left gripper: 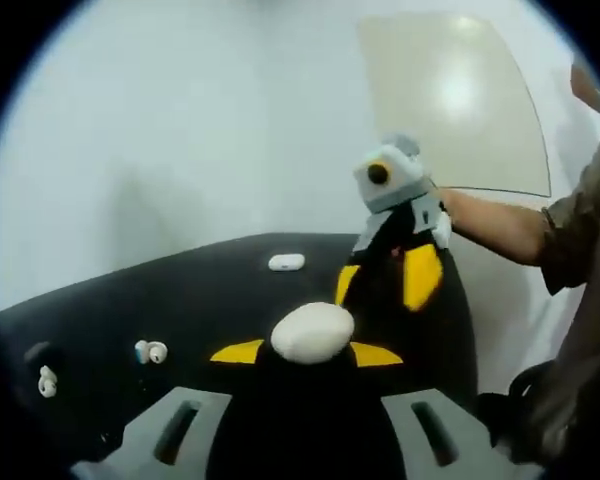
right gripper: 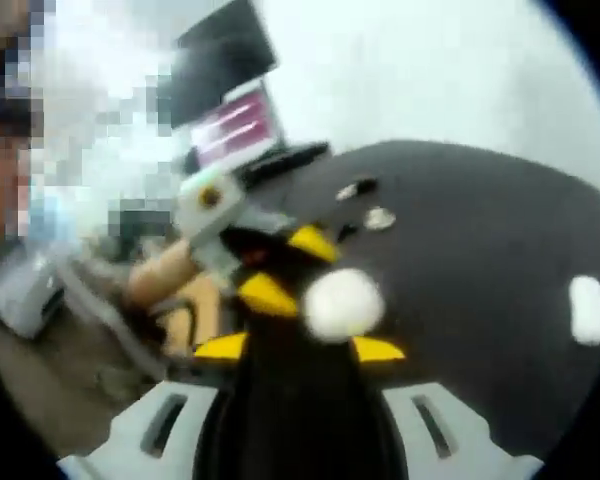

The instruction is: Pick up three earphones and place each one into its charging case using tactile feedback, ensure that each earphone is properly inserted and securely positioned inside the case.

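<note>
White earphone case (left gripper: 313,332) pinched in left claw (left gripper: 311,352), right claw (right gripper: 343,348) gripping white earphone (right gripper: 342,303), black table (left gripper: 220,280).

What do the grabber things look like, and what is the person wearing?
Each gripper is black, with bright yellow tips on its fingers and grey blocks at the base. The right gripper carries a grey box on top. The person's sleeve is dull olive-brown. No cables can be made out.

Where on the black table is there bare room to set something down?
Bare: the stretch between the white case and the earbuds, left gripper view. Crowded: to the view's right of the case, where the right claw hangs over the black table.
</note>
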### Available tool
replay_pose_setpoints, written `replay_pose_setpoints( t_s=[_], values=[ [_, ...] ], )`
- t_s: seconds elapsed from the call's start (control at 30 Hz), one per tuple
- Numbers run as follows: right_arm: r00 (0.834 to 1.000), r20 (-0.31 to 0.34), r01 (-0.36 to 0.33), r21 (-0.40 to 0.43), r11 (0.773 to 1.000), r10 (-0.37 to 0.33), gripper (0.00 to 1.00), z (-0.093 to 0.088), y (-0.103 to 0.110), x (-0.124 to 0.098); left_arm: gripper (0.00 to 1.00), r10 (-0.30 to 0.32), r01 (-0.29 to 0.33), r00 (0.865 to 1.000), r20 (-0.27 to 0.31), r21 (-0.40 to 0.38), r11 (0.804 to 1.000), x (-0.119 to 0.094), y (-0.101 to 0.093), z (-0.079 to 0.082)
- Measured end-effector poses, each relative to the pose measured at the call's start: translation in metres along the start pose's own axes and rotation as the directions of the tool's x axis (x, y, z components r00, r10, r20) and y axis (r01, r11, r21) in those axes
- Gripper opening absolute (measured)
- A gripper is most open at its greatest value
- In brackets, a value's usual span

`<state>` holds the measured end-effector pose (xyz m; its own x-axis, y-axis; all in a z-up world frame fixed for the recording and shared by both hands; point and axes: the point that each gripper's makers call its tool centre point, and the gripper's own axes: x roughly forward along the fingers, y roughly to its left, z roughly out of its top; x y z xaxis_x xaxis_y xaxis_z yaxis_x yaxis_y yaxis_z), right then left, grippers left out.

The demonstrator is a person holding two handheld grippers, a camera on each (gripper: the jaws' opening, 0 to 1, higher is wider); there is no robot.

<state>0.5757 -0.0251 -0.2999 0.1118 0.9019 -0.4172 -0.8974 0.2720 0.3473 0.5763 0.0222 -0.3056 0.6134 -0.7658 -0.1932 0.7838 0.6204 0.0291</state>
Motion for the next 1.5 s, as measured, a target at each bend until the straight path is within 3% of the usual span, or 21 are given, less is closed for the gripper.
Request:
replay_pose_setpoints(
  t_s=[0.13,0.23,0.3,0.4,0.43,0.5,0.57,0.63,0.7,0.77,0.87,0.93,1.03,1.07,1.1,1.17,1.2,1.27,1.3,1.4,1.5],
  values=[
    [0.999,0.016,0.027,0.021,0.999,-0.028,0.37,-0.001,-0.009,0.013,0.20,-0.033,0.032,0.999,-0.008,-0.055,0.998,-0.001,0.000,-0.001],
    [1.000,0.009,0.011,0.025,1.000,-0.011,0.36,-0.004,-0.009,0.024,0.21,-0.051,0.051,0.999,-0.001,-0.083,0.995,-0.001,-0.001,0.000],
    [0.999,0.040,-0.037,0.109,0.993,0.033,0.36,0.001,-0.004,0.028,0.23,-0.061,0.059,0.998,-0.019,-0.080,0.995,0.001,-0.003,-0.003],
    [0.998,0.058,-0.033,0.237,0.971,0.019,0.29,0.004,-0.015,0.031,0.22,-0.057,0.054,0.998,-0.039,-0.072,0.996,0.001,-0.002,-0.006],
    [0.996,0.072,-0.064,0.258,0.964,0.047,0.29,0.005,-0.012,0.032,0.22,-0.053,0.050,0.998,-0.037,-0.074,0.996,0.001,-0.002,-0.006],
    [0.996,0.074,-0.071,0.169,0.983,0.059,0.28,0.005,-0.011,0.033,0.22,-0.054,0.052,0.998,-0.038,-0.073,0.996,0.001,-0.002,-0.006],
    [0.994,0.096,-0.044,-0.013,0.999,0.045,0.27,0.009,-0.007,0.031,0.22,-0.050,0.048,0.998,-0.034,-0.071,0.996,0.000,-0.001,-0.006],
    [0.993,0.107,-0.022,-0.202,0.979,0.045,0.25,0.012,0.003,0.029,0.24,-0.046,0.044,0.999,-0.024,-0.073,0.996,0.000,0.000,-0.004],
    [0.995,0.096,0.003,-0.390,0.921,0.037,0.25,0.014,0.008,0.026,0.25,-0.047,0.048,0.999,0.014,-0.091,0.995,-0.003,0.001,0.002],
    [0.995,0.098,0.037,-0.597,0.802,0.027,0.23,0.017,0.015,0.024,0.25,-0.080,0.088,0.995,0.061,-0.130,0.988,-0.006,-0.003,0.009],
    [0.996,0.084,0.042,-0.737,0.674,0.029,0.23,0.016,0.022,0.024,0.25,-0.094,0.105,0.993,0.077,-0.149,0.983,-0.009,-0.001,0.011],
    [0.995,0.083,0.033,-0.771,0.636,0.050,0.22,0.015,0.025,0.026,0.25,-0.103,0.114,0.992,0.079,-0.150,0.982,-0.008,-0.004,0.012],
    [0.993,0.093,0.027,-0.774,0.633,0.072,0.22,0.014,0.022,0.029,0.22,-0.114,0.121,0.992,0.059,-0.129,0.984,-0.006,-0.009,0.008],
    [0.991,0.108,0.029,-0.759,0.651,0.082,0.23,0.015,0.021,0.029,0.21,-0.106,0.113,0.993,0.058,-0.129,0.985,-0.005,-0.007,0.008],
    [0.988,0.123,0.026,-0.720,0.693,0.090,0.24,0.015,0.018,0.030,0.19,-0.101,0.107,0.993,0.055,-0.128,0.986,-0.005,-0.005,0.007],
    [0.992,0.095,-0.011,-0.593,0.805,0.083,0.29,0.007,0.008,0.032,0.18,-0.100,0.106,0.994,0.053,-0.122,0.987,-0.005,-0.005,0.007],
    [0.996,0.040,-0.048,-0.555,0.830,0.084,0.30,-0.002,0.004,0.035,0.18,-0.097,0.102,0.994,0.052,-0.119,0.988,-0.005,-0.005,0.007],
    [0.996,-0.005,-0.082,-0.521,0.850,0.093,0.29,-0.014,-0.003,0.041,0.18,-0.098,0.103,0.994,0.052,-0.119,0.988,-0.005,-0.005,0.007],
    [0.987,0.064,-0.099,-0.488,0.867,0.149,0.28,-0.002,0.005,0.041,0.18,-0.098,0.104,0.994,0.051,-0.121,0.987,-0.005,-0.005,0.007],
    [0.990,0.023,-0.107,-0.499,0.860,0.137,0.25,-0.002,0.005,0.043,0.18,-0.102,0.107,0.994,0.049,-0.126,0.986,-0.004,-0.005,0.006],
    [0.983,0.013,-0.159,-0.418,0.894,0.181,0.23,-0.006,0.008,0.044,0.19,-0.102,0.108,0.993,0.052,-0.129,0.986,-0.005,-0.004,0.007]
  ],
)
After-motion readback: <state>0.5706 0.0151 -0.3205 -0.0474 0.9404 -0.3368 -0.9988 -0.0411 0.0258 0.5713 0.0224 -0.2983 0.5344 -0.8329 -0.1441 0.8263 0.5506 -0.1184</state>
